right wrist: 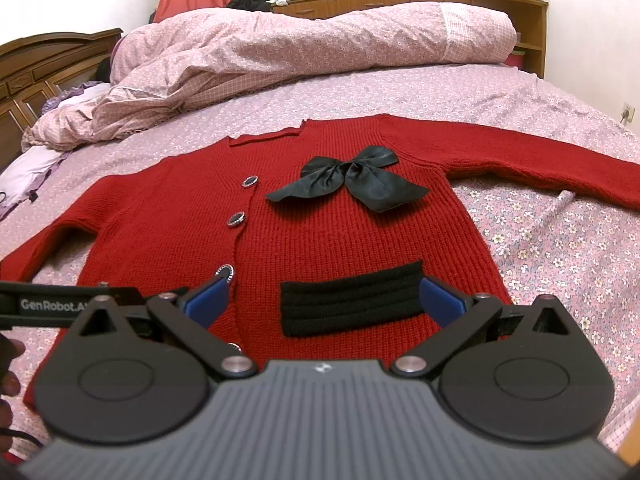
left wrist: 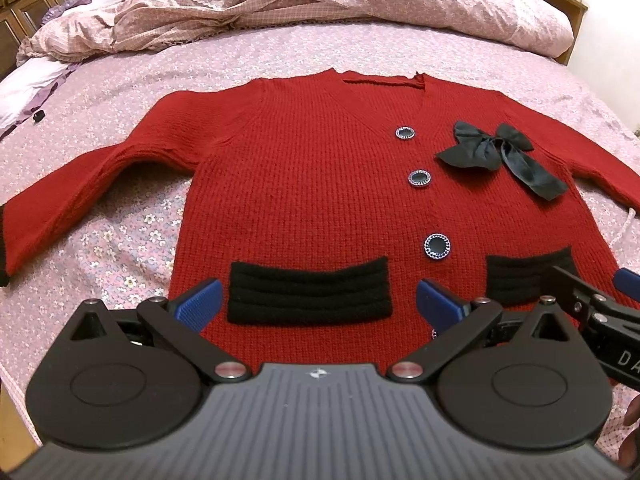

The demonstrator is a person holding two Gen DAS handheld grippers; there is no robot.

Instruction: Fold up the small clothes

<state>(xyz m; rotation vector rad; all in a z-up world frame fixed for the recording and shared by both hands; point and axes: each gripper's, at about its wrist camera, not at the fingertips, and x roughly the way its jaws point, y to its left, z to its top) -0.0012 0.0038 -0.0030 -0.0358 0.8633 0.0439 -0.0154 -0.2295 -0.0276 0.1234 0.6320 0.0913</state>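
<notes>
A small red knit cardigan [left wrist: 304, 184] lies flat, front up, on the bed, sleeves spread to both sides. It has dark round buttons, a black satin bow [left wrist: 500, 152] and two black pocket bands [left wrist: 310, 294]. My left gripper [left wrist: 318, 304] is open and empty over the hem, its blue fingers [left wrist: 200, 300] either side of the left pocket band. My right gripper [right wrist: 326, 300] is open and empty over the right pocket band [right wrist: 352, 300], beside the left one. The cardigan [right wrist: 320, 232] and bow [right wrist: 352, 180] also show in the right wrist view.
The bed has a pink flowered sheet [right wrist: 560, 248]. A bunched pink duvet [right wrist: 300, 48] lies across the far side. A wooden headboard [right wrist: 44, 64] stands at the left. The right gripper's body [left wrist: 600, 312] shows at the right of the left wrist view.
</notes>
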